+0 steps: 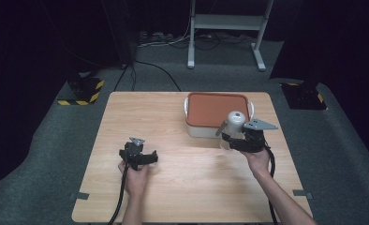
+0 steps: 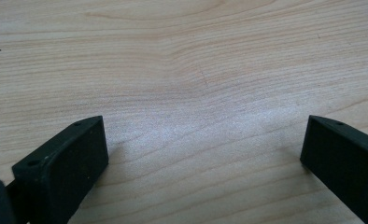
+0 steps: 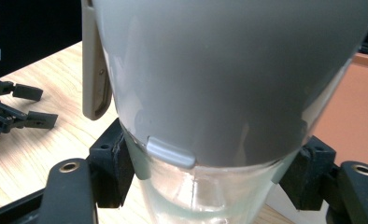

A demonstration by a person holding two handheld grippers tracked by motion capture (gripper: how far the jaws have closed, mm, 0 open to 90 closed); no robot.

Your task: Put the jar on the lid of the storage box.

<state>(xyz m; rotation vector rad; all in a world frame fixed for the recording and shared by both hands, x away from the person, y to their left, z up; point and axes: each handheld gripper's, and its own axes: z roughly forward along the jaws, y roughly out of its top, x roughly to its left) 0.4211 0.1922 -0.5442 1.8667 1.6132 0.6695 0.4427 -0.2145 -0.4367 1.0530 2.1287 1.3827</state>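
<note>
A clear glass jar with a grey cone-shaped top (image 1: pixel 234 123) stands upright in front of the orange-lidded box, near the table's right side. My right gripper (image 1: pixel 232 140) is shut on its glass body just below the grey top. In the right gripper view the jar (image 3: pixel 229 70) looms close, a beige lever hangs down its left side, and both black pads (image 3: pixel 111 169) press on the glass; my right gripper (image 3: pixel 205 179) clasps it. My left gripper (image 1: pixel 151 158) rests low over the table at the left, open and holding nothing. Its jaws stand wide apart over bare wood in the left gripper view (image 2: pixel 205 149).
A white box with an orange lid (image 1: pixel 216 108) sits at the table's back, right behind the jar. The wooden table (image 1: pixel 182 187) has bare room in the middle and front. The left gripper (image 3: pixel 25 107) is visible far off in the right gripper view.
</note>
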